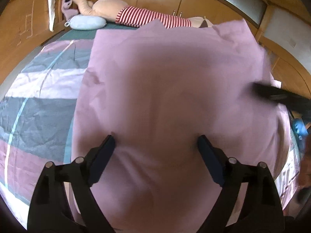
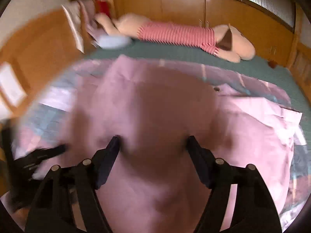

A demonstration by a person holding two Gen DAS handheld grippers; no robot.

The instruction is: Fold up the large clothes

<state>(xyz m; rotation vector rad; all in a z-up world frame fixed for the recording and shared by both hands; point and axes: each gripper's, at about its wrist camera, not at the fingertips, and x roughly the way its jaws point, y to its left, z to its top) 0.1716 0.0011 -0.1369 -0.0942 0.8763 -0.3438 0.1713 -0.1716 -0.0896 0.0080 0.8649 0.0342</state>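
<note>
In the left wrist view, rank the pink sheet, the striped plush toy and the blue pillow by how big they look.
1. pink sheet, nearest the camera
2. striped plush toy
3. blue pillow

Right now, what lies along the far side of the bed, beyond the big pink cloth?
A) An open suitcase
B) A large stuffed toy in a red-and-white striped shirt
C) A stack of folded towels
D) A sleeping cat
B: a large stuffed toy in a red-and-white striped shirt lies lengthwise along the far edge of the bed, past the pink cloth; both views show it.
</note>
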